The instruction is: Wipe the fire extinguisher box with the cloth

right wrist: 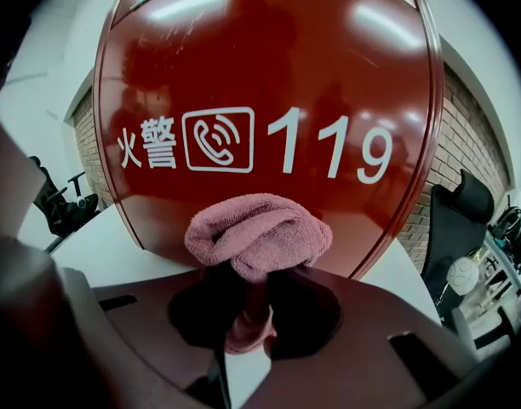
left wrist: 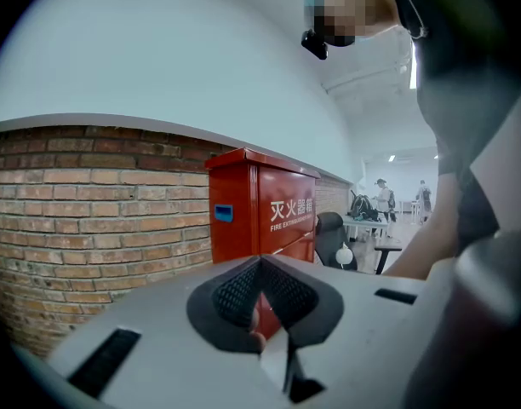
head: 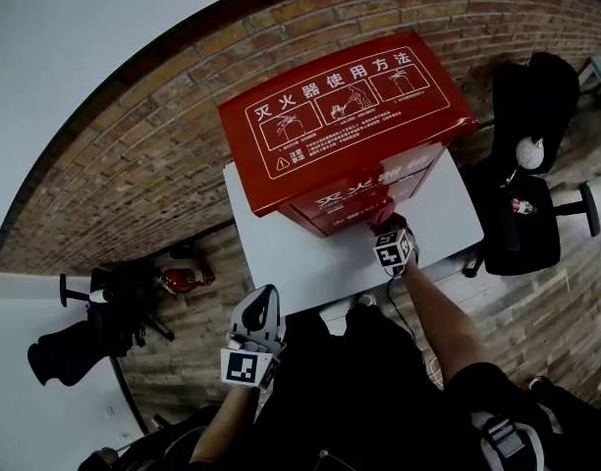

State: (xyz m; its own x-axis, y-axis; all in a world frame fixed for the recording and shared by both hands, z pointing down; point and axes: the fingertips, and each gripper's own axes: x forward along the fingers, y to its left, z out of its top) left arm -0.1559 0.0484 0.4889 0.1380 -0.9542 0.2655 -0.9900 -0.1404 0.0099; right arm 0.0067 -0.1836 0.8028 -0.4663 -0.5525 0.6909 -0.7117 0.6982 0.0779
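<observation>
One red fire extinguisher box (head: 345, 116) stands on the white desk (head: 448, 214), by the brick wall. The pink cloth (right wrist: 259, 235) sits bunched low on its near front panel, under the 119 print, and appears to touch it. The right hand-held gripper (right wrist: 252, 301) is clamped on the cloth. The left hand-held gripper (head: 256, 317) hangs near the person, jaws together and empty. Wiping the front looks to be in hand. The next move likely calls for steady pressure and sideways strokes.

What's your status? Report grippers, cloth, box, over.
Right gripper shut on pink cloth, bunched at the red box's front, below the 119. Left gripper shut, empty, held back from the table. Nothing between cloth and box.
</observation>
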